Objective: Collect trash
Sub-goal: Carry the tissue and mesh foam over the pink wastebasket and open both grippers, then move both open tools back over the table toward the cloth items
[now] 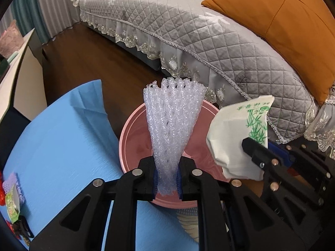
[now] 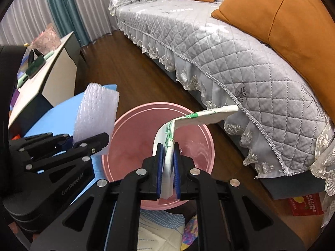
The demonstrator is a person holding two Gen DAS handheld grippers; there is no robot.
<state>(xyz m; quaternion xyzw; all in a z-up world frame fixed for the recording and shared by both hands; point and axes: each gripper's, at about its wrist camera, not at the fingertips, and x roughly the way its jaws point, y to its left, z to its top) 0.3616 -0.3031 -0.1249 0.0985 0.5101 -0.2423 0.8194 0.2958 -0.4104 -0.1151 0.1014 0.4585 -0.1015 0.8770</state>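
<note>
step: we are dropping trash into the bin (image 2: 159, 125) at frame centre | left gripper (image 1: 167, 181) is clamping foam net (image 1: 173, 123) | right gripper (image 2: 168, 174) is clamping wrapper (image 2: 184, 121) | tip: we are centring both over the rim before releasing, since light pieces may drift.

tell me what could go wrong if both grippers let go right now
1. The left gripper pinches the foam net only at its lower end; the tall, fanned top could tip past the pink bin rim onto the floor.
2. The flattened paper cup in the right gripper bends out beyond the bin's far edge, so it might fall outside, towards the sofa.
</note>
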